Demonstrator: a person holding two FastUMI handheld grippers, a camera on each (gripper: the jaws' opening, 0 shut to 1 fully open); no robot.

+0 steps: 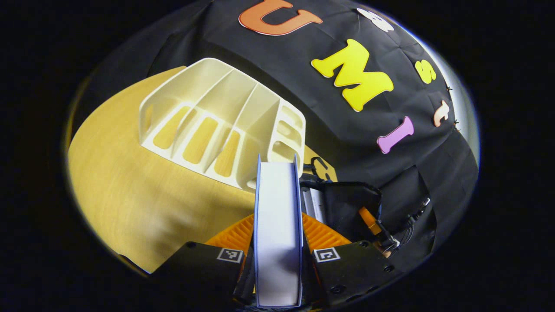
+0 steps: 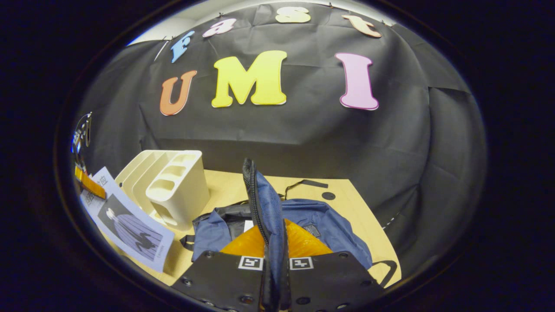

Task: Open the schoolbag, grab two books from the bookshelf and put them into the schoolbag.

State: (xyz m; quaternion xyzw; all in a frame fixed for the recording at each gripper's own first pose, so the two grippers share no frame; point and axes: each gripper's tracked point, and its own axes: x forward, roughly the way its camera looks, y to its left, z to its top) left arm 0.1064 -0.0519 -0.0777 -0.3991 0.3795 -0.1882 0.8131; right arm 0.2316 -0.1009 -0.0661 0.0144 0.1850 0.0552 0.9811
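While the left gripper [image 1: 277, 260] clamps a book [image 1: 277, 225] edge-on between both fingers, the pale page block faces its camera with a thin bluish cover on each side. To the left of that book in the left gripper view spreads the wooden table [image 1: 130, 199], and on it the cream bookshelf [image 1: 217, 125] stands just beyond the book's far end, its slots showing no books. To the right of the book lies a dark bag-like shape with a strap and clips, too murky to name with certainty.

Seen from the right gripper view, the same book [image 2: 130, 225] shows at the far left, its cover illustrated, held up beside the bookshelf [image 2: 169, 190]. Next along, the blue schoolbag [image 2: 321, 225] lies on the table [image 2: 347, 195], its top gaping. The right gripper [image 2: 275, 277] is closed narrowly on the schoolbag's zippered flap [image 2: 264, 208], both fingers pressing it, so the flap stands upright in front of the camera. Right of the bag a black strap [image 2: 386, 268] loops near the table's edge.
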